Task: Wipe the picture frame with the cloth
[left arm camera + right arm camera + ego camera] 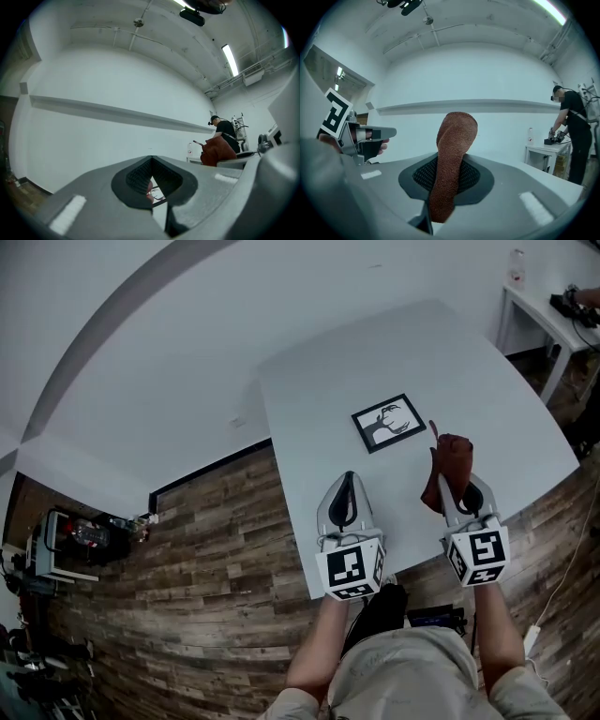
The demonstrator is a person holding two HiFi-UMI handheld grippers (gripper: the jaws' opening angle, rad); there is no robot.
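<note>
Forearms and lap fill the bottom of the head view, cut off by the picture's edge; both grippers sit over the near edge of the white table [422, 343]. Left gripper [349, 479]: jaws closed to a narrow slit, nothing gripped. Its own view shows only a sliver of the picture frame [157, 192] through that slit, the rest masked by the jaw bodies. Right gripper [457, 486]: clamped on the rust-brown cloth [448, 463], which bunches up over the tips and hides them from above. In the right gripper view the cloth [452, 164] stands up as a folded roll between the pads and its lower end drops out of sight into the jaw gap. Can't tell whether the cloth touches the table. Picture frame [389, 423] lies flat near the table's middle, black border, dark drawing too small to read, ahead of both grippers and apart from them, slightly skewed to the table's edges. Far right corner of the room: a side table [543, 152] with a bottle [530, 136], and another person [574, 136] partly cut off beside it
</note>
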